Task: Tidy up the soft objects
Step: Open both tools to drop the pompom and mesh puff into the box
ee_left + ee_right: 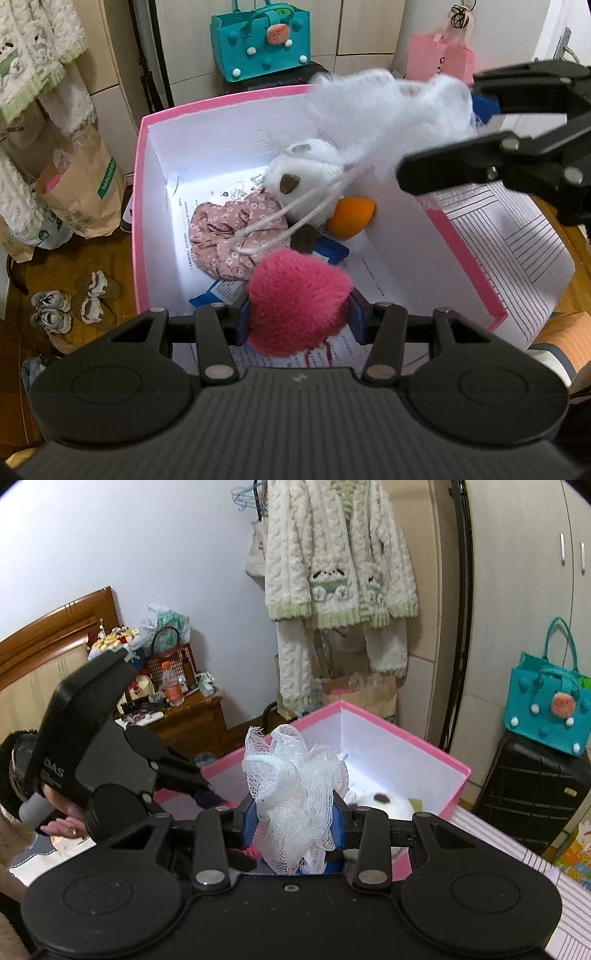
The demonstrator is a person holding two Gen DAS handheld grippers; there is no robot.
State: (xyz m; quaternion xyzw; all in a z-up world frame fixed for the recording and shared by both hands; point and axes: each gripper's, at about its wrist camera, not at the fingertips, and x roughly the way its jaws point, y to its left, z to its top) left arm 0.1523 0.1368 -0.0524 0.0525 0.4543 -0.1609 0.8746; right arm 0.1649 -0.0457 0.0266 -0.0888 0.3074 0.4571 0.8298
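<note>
Between the left gripper's (pixel 300 319) blue pads sits a pink fluffy pompom (pixel 295 299), pinched on both sides and held just over the near wall of the pink box (pixel 139 206). Thin pink strings hang from the pompom's underside.

Just beyond the pompom, on the box's printed paper lining: a blue packet (pixel 334 251), a crumpled pink floral cloth (pixel 236 236), then a white plush toy (pixel 303 173) with brown patches, and an orange teardrop sponge (pixel 351 218) touching the plush on the right, against the box's right wall.

Up and to the right of the left gripper, the right gripper (pixel 295 825) reaches in over the box's far right corner. Its pads are clamped on a white mesh bath pouf (pixel 295 786); mesh bulges above and below the pads. In the left wrist view the pouf looks blurred, and its white cord loop (pixel 280 221) hangs down across the plush toward the floral cloth.

Right of the box lies a lined paper sheet (pixel 517 236).

From the right wrist view, the left gripper comes in from the left, a hand (pixel 59 823) wrapped around its handle.

Beyond the box's far wall: a teal felt bag (pixel 260 40) on a black suitcase (pixel 532 786), and a pink paper bag (pixel 439 55). To the left, a brown paper bag (pixel 85 192) on the wooden floor, small shoes (pixel 51 308) beside it, and a white fleece jacket (pixel 340 550) hanging above. Farthest off, a cluttered wooden nightstand (pixel 192 720) by a bed headboard (pixel 55 627).
</note>
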